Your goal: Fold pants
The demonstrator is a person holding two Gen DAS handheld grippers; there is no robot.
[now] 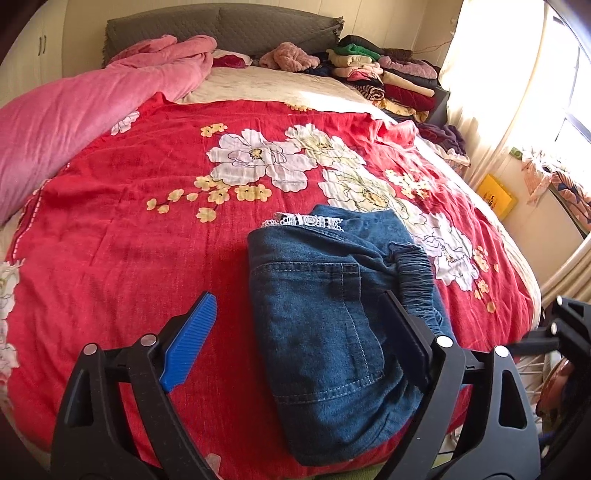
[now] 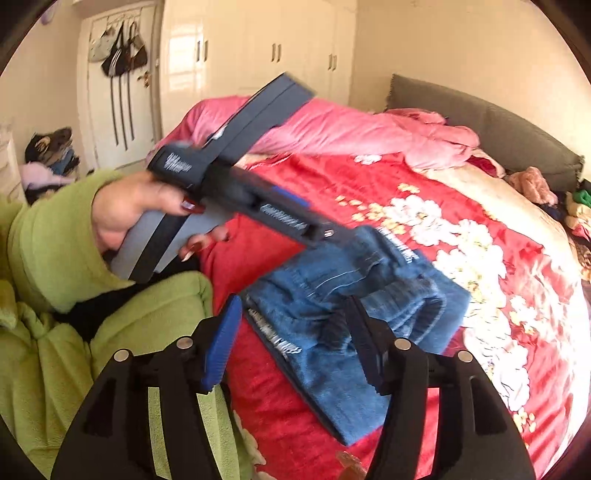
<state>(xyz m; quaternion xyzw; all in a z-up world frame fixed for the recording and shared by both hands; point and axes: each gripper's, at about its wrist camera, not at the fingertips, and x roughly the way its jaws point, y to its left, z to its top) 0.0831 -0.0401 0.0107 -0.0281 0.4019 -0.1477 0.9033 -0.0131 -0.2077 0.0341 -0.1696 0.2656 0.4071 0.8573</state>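
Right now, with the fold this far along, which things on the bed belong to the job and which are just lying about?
Belongs to the job:
- folded blue denim pants
- left gripper, open
- right gripper, open
- red floral bedspread, the work surface

Just lying about:
- pink quilt
- stack of folded clothes by the grey headboard
- bags hanging on the door

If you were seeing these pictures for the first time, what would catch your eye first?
The folded blue jeans lie near the front edge of a red floral bedspread. The left gripper hangs open over them, touching nothing. A pink quilt is heaped at the far left, and stacked clothes sit by the headboard.
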